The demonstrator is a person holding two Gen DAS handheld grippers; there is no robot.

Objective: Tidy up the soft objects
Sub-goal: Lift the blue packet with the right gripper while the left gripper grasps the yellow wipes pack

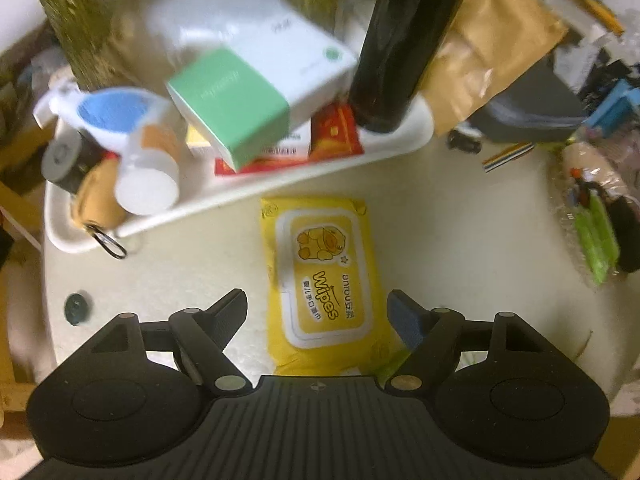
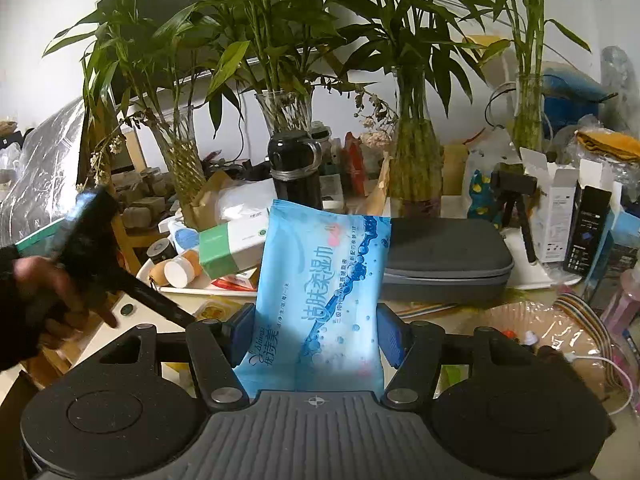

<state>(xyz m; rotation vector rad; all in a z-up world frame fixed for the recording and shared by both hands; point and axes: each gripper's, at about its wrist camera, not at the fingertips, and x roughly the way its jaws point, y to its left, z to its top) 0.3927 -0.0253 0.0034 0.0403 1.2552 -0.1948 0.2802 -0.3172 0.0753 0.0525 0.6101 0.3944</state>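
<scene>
A pale round table (image 1: 440, 216), crowded. Lying flat on it near the middle: a yellow wipes pack (image 1: 324, 280), duck printed on its lid. Just behind that, a white tray (image 1: 248, 196), heaped with boxes and bottles. To the right of the tray, a grey zippered case (image 1: 532, 116), a brown paper bag (image 1: 492, 48) leaning beside it. Near the right edge, a clear plastic bag (image 1: 592, 208) with green items inside. Glass vases of bamboo (image 2: 414, 160) standing along the back.
</scene>
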